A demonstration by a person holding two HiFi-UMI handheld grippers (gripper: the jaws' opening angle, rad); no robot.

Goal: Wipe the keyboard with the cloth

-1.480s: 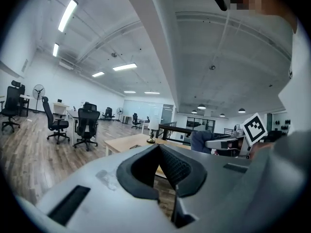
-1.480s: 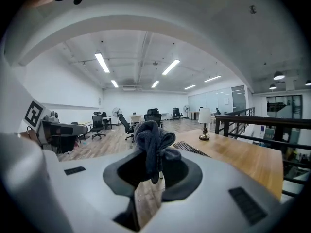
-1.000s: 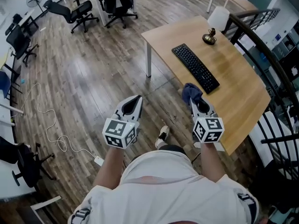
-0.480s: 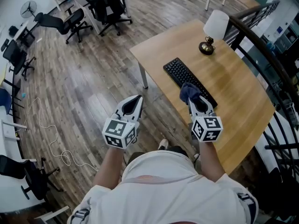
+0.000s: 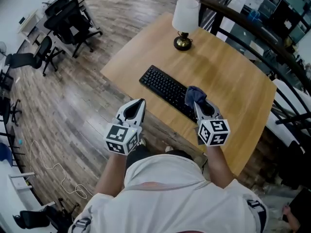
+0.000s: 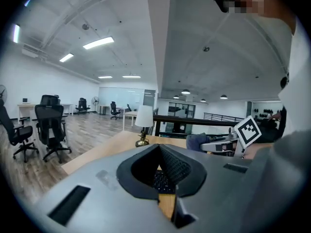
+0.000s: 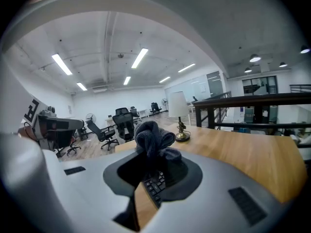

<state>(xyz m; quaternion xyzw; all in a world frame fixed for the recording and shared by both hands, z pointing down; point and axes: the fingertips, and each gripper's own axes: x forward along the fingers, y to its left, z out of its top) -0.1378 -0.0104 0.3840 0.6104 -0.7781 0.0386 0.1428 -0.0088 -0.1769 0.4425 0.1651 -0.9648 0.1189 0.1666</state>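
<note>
A black keyboard [image 5: 167,91] lies diagonally on the wooden table [image 5: 233,76]. My right gripper [image 5: 198,102] is shut on a dark blue cloth [image 5: 193,95], bunched at its tip just above the keyboard's near end. That cloth [image 7: 151,141] fills the jaws in the right gripper view, with keyboard keys [image 7: 154,183] showing below it. My left gripper [image 5: 135,106] is shut and holds nothing, hovering over the table's near edge left of the keyboard. In the left gripper view its jaws meet at the tip [image 6: 159,147].
A lamp with a white shade [image 5: 186,14] on a brass base stands at the table's far side. A black railing [image 5: 252,30] runs behind the table. Black office chairs [image 5: 68,23] stand on the wooden floor at the upper left.
The view has shifted so the table and keyboard now sit directly under both grippers. The right gripper with the cloth has come over the keyboard's near end.
</note>
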